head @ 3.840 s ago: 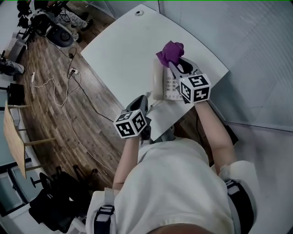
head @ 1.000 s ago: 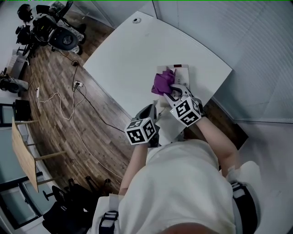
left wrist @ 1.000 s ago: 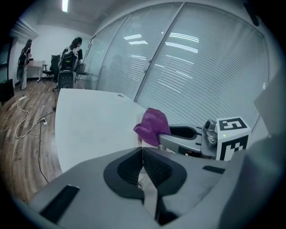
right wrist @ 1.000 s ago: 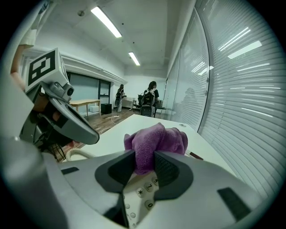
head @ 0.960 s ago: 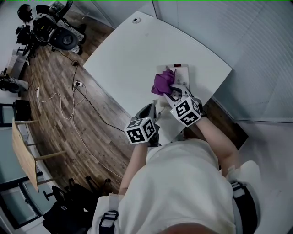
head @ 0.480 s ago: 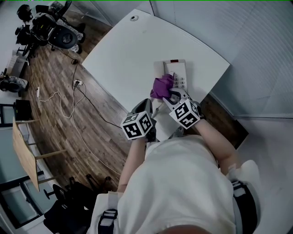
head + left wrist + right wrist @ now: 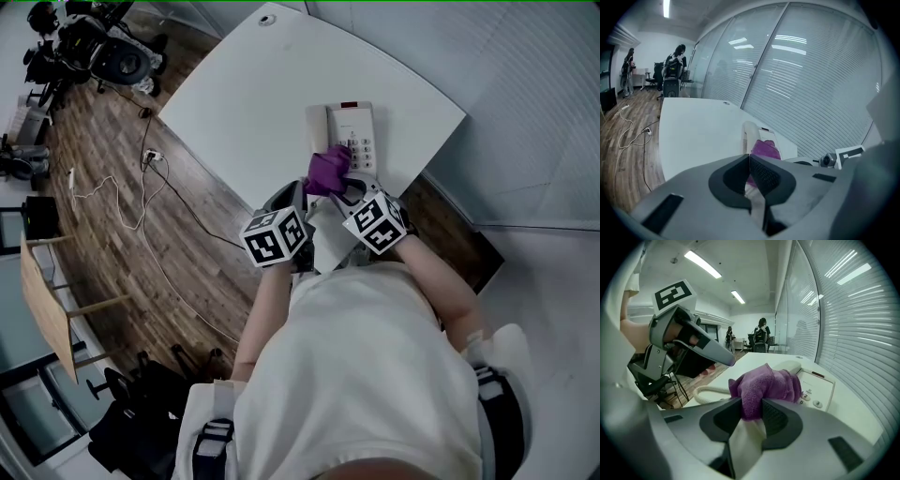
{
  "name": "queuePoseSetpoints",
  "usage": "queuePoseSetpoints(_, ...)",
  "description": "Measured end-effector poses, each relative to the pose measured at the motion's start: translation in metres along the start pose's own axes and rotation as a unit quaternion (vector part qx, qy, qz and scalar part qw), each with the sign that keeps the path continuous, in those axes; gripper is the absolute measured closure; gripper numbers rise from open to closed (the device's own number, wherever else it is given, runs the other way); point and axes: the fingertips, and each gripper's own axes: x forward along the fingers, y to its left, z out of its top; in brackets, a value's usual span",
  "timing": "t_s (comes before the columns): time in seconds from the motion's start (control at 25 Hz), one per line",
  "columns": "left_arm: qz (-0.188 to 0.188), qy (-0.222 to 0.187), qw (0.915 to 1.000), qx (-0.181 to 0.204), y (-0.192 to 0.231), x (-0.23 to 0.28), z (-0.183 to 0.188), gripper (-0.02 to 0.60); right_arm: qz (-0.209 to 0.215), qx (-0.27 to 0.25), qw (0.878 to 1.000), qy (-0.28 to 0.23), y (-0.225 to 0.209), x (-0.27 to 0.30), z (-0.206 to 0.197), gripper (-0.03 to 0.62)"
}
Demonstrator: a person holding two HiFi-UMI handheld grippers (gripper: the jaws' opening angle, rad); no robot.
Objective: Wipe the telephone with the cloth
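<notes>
A white telephone (image 7: 349, 129) lies on the white table (image 7: 244, 94), handset along its left side. In the head view my right gripper (image 7: 343, 187) is shut on a purple cloth (image 7: 328, 171) and presses it on the phone's near end, over the lower keys. The right gripper view shows the cloth (image 7: 764, 384) bunched between the jaws of that gripper (image 7: 752, 411), with the keypad (image 7: 812, 392) and handset (image 7: 787, 366) beyond. My left gripper (image 7: 289, 199) hovers shut and empty just left of the cloth; in its own view that gripper (image 7: 750, 161) has the cloth (image 7: 765, 150) ahead.
The phone's coiled cord (image 7: 707, 392) lies on the table beside the handset. The table's near edge (image 7: 234, 192) runs under both grippers. A blind-covered glass wall (image 7: 525, 84) stands to the right. Cables (image 7: 112, 183) trail over the wooden floor; chairs and equipment (image 7: 84, 47) stand further off.
The right gripper has drawn the cloth down the phone toward me, uncovering the upper keypad and display. The left gripper stayed shut beside it.
</notes>
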Motion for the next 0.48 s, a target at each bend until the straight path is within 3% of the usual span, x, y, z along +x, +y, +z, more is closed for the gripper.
queuePoseSetpoints(0.48,-0.003,0.0,1.0,-0.001,-0.002,0.007,0.003,0.56,0.016,0.047,0.999,0.0,0.012,-0.007,-0.017,0.462)
